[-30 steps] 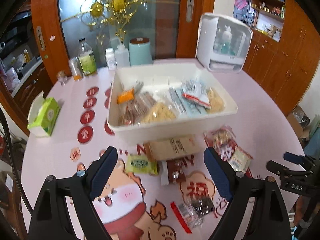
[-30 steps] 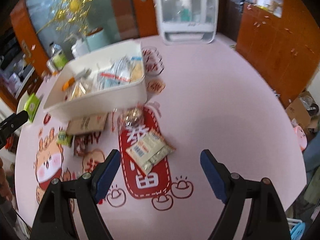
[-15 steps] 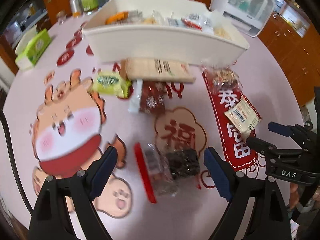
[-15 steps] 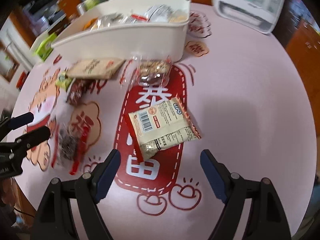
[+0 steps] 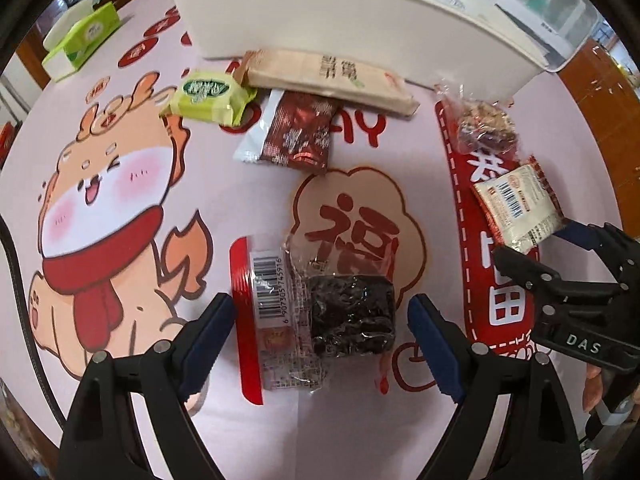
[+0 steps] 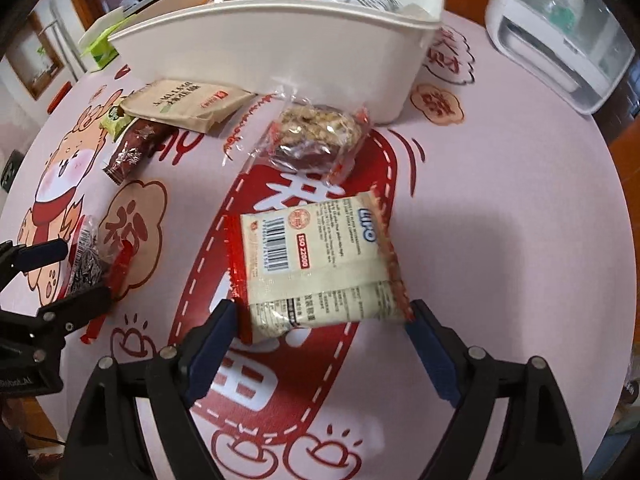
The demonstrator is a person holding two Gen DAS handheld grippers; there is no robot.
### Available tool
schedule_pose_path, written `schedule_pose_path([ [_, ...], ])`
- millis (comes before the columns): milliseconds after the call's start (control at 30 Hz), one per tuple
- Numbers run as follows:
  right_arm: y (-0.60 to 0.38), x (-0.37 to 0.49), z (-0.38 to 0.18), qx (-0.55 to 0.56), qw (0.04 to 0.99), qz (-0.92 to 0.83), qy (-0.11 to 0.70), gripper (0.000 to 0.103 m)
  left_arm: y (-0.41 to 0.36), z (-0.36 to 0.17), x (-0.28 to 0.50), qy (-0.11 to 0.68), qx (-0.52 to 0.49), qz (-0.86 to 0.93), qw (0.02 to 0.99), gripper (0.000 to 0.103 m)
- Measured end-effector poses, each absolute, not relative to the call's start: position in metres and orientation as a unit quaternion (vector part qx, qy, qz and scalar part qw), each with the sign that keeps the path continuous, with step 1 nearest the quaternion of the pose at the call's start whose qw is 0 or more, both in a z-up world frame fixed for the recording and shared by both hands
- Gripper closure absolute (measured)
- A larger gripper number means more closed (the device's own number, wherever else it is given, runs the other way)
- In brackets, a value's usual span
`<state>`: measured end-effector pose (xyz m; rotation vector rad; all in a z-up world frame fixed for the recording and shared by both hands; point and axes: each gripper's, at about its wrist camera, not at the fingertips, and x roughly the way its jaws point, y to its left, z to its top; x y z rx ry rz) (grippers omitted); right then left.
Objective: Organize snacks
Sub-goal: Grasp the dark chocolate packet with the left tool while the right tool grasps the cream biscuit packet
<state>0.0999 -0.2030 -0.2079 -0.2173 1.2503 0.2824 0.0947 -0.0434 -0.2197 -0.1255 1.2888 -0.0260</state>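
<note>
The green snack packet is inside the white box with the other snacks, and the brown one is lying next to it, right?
Not quite. The green snack packet is not inside the white box; it lies on the table in front of it, as the left wrist view shows. The brown packet does lie next to it.

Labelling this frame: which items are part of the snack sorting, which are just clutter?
Job:
white bin
dark snack pack
cream packet
nut bar
tan packet
brown wrapper
green pack

Clutter:
tissue box
white appliance
</note>
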Motion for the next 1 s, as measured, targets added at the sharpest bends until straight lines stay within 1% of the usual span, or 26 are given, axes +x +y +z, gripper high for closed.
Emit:
schedule_pose_path([
  [100, -0.205, 0.098, -0.207, -0.104, 0.800, 0.137, 0.575, 0.016, -0.049, -0.222, 0.093, 0.601, -0.045, -0.009, 0.798, 0.016],
  [133, -0.205, 0.098, -0.207, -0.104, 0.801, 0.138, 0.573, 0.017, -0.051, -0.222, 0.092, 0.599, -0.038, -0.004, 0.800, 0.023],
  [200, -0.206, 0.096, -0.207, -0.107, 0.805, 0.141, 0.567, 0.018, -0.055, -0.222, 0.092, 0.596, -0.028, 0.002, 0.802, 0.026],
  [267, -0.206, 0.093, -0.206, -0.108, 0.807, 0.145, 0.562, 0.023, -0.056, -0.221, 0.091, 0.596, -0.031, 0.005, 0.803, 0.028],
  [300, -0.206, 0.092, -0.204, -0.109, 0.808, 0.148, 0.559, 0.029, -0.057, -0.220, 0.090, 0.594, -0.030, 0.006, 0.804, 0.039],
  [333, -0.205, 0.091, -0.203, -0.110, 0.809, 0.151, 0.557, 0.039, -0.057, -0.217, 0.088, 0.589, -0.025, 0.007, 0.808, 0.053],
  [400, -0.203, 0.090, -0.201, -0.113, 0.809, 0.156, 0.555, 0.049, -0.059, -0.214, 0.086, 0.591, -0.026, -0.002, 0.806, 0.056],
  [433, -0.203, 0.089, -0.200, -0.112, 0.809, 0.156, 0.556, 0.050, -0.058, -0.213, 0.085, 0.592, -0.027, -0.002, 0.806, 0.058],
  [533, -0.206, 0.088, -0.199, -0.101, 0.808, 0.161, 0.557, 0.053, -0.058, -0.211, 0.083, 0.596, -0.036, -0.005, 0.802, 0.060],
  [700, -0.207, 0.074, -0.194, -0.079, 0.803, 0.175, 0.564, 0.053, -0.059, -0.200, 0.072, 0.595, -0.040, -0.009, 0.803, 0.060],
  [867, -0.206, 0.057, -0.185, -0.057, 0.801, 0.193, 0.564, 0.053, -0.050, -0.179, 0.069, 0.581, -0.029, -0.008, 0.814, 0.060],
  [1000, -0.201, 0.049, -0.169, -0.052, 0.808, 0.203, 0.551, 0.053, -0.039, -0.147, 0.073, 0.557, -0.026, -0.006, 0.830, 0.060],
])
